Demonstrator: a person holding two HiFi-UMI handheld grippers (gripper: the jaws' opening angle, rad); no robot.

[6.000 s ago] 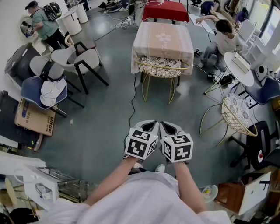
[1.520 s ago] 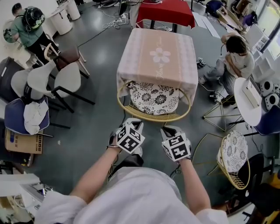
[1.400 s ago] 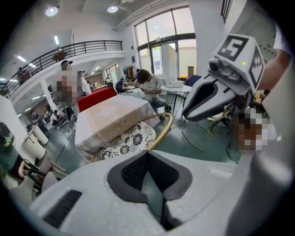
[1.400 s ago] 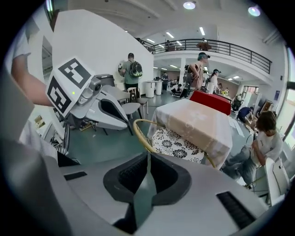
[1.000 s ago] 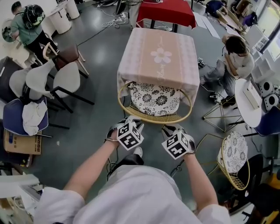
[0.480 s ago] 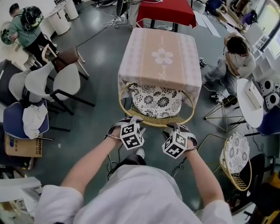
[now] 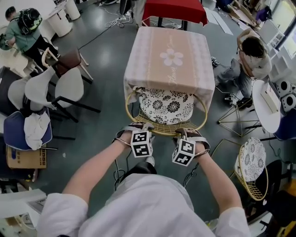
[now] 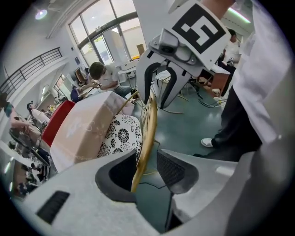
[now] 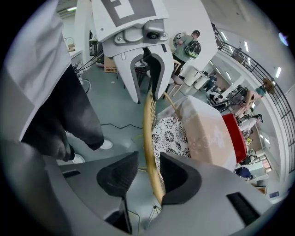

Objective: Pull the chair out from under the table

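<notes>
A gold wire chair (image 7: pixel 166 107) with a floral cushion stands tucked against the near side of the table (image 7: pixel 169 58), which wears a pink cloth. My left gripper (image 7: pixel 138 129) and right gripper (image 7: pixel 188 135) sit side by side at the chair's curved back rail (image 7: pixel 163 131). In the left gripper view the gold rail (image 8: pixel 146 131) runs between the open jaws of my left gripper (image 8: pixel 147 167), close to the left pad. In the right gripper view the rail (image 9: pixel 150 138) likewise passes between the jaws of my right gripper (image 9: pixel 146 174). Both pairs of jaws have just been opening, with the rail between them.
White and brown chairs (image 7: pixel 64 88) crowd the left. A second gold chair (image 7: pixel 252 167) stands at the right, beside a round white table (image 7: pixel 269 105) and a crouched person (image 7: pixel 252 52). A red-clothed table (image 7: pixel 175 9) lies beyond. A cardboard box (image 7: pixel 23 157) sits at the far left.
Both grippers have sunk forward onto the chair's back rail and rolled at the wrist. Their jaws went from nearly shut to wide, now straddling the rail.
</notes>
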